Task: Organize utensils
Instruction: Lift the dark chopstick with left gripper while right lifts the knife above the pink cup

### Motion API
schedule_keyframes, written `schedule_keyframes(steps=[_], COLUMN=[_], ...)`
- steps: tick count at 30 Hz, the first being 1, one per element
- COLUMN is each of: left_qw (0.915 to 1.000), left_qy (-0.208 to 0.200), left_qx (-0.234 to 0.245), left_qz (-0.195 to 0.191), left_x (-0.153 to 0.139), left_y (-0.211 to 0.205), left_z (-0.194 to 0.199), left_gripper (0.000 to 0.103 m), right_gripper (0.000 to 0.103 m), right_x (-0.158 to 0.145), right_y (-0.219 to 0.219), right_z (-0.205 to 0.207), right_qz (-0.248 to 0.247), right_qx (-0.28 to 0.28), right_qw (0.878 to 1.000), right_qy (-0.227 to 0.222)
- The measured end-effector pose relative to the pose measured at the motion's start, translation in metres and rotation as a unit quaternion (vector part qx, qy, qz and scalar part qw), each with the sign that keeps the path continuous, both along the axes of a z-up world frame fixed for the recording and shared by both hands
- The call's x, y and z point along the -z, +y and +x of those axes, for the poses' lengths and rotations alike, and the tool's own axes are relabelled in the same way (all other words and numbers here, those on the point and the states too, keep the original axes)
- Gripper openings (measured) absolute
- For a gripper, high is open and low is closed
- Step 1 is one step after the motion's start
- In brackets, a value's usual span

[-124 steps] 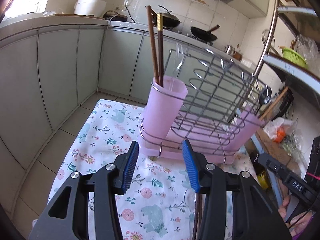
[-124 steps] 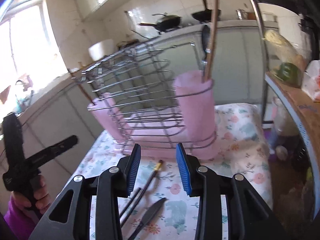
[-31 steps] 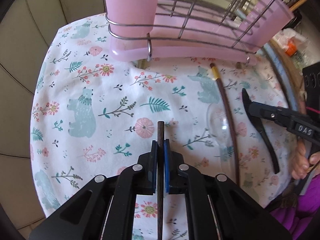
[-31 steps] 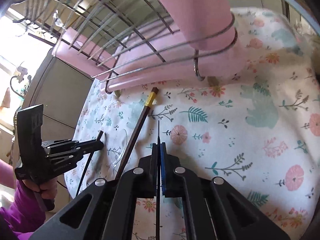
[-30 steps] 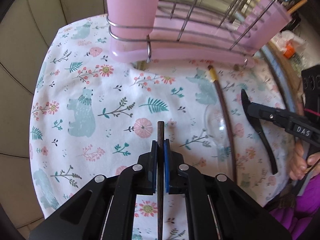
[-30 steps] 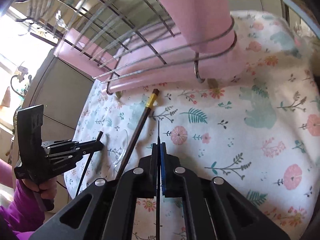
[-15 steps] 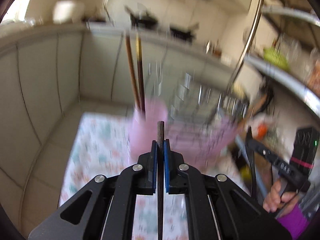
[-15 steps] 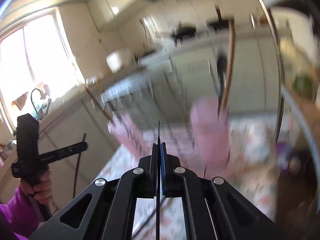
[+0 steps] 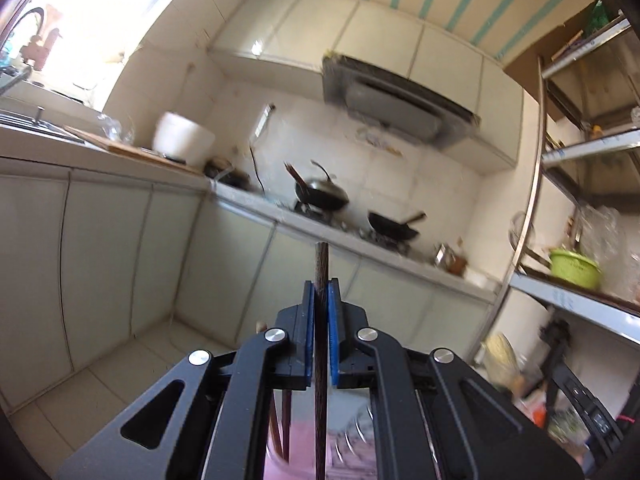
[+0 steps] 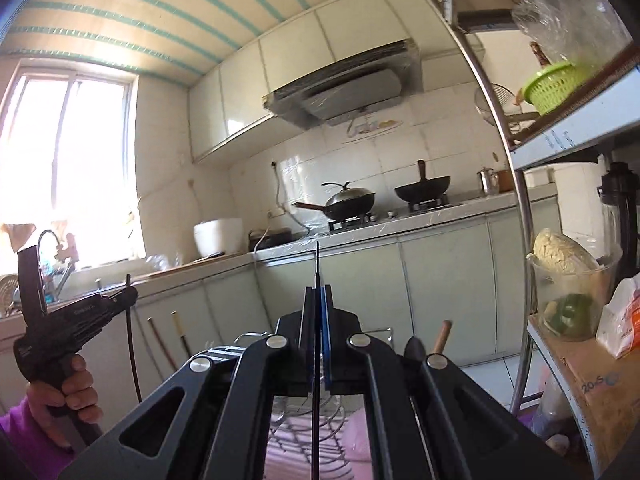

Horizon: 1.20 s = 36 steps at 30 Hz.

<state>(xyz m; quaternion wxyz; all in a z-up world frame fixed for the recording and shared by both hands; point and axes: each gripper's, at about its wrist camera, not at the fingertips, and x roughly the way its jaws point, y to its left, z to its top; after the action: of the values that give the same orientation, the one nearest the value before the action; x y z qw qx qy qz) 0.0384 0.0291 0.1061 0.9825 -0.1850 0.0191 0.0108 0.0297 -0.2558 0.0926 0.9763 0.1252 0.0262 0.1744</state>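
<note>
My left gripper [image 9: 320, 284] is shut on a dark brown chopstick [image 9: 321, 360], held upright; its lower end hangs over the pink utensil cup [image 9: 296, 452], where other chopsticks [image 9: 280, 420] stand. My right gripper [image 10: 318, 290] is shut on a thin black utensil [image 10: 317, 340], seen edge-on, above the wire dish rack [image 10: 304, 432] with its pink tray. In the right wrist view the left gripper [image 10: 128, 292] shows at the left with the chopstick [image 10: 132, 352] hanging down from it. A wooden handle [image 10: 442, 334] sticks up from the rack's right cup.
A kitchen counter [image 10: 400, 228] with two woks [image 10: 348, 200] and a white rice cooker [image 10: 218, 236] runs along the back. A metal shelf unit [image 10: 576, 128] with a green basket [image 10: 548, 84] stands at the right. A cardboard box [image 10: 592, 376] sits on its lower shelf.
Both grippers have lifted off the floral table and tilted up, each keeping its utensil. The views now face the kitchen wall, with the rack low in frame.
</note>
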Motion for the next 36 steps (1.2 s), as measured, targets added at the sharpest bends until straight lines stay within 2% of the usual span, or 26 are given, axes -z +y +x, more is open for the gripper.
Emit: schedule_keyframes(steps=[6,11,19,29,36], left_qw=[0.9993,0.9982,0.9967,0.9987,0.9992], left_qy=[-0.02,-0.029,-0.043,-0.004,0.003], left_qx=[-0.032,-0.045,-0.036,-0.017,-0.012], left_qz=[0.003,0.027,0.059,0.049,0.038], left_x=[0.009,0.025,0.05,0.08,0.086], left_y=[0.001,-0.003,-0.014,-0.008,-0.007], left_z=[0.028,0.042,0.029,0.027,0.024], left_gripper=[0.005,0.005,0.005,0.005,0.005], right_gripper=[0.002,0.002,0.002,0.002,0.002], right_x=[0.011,0.017,0.018,0.026,0.041], right_y=[-0.004,0.001,0.006,0.016,0.011], right_z=[0.026,0.037,0.046,0.057,0.06], right_qz=[0.007,0.004,-0.003,-0.032,-0.024], right_qx=[0.01,0.018,0.025,0.033,0.03], right_qw=[1.0,1.0,0.999,0.998,0.999], right_qy=[0.005,-0.005,-0.024,-0.045,-0.02])
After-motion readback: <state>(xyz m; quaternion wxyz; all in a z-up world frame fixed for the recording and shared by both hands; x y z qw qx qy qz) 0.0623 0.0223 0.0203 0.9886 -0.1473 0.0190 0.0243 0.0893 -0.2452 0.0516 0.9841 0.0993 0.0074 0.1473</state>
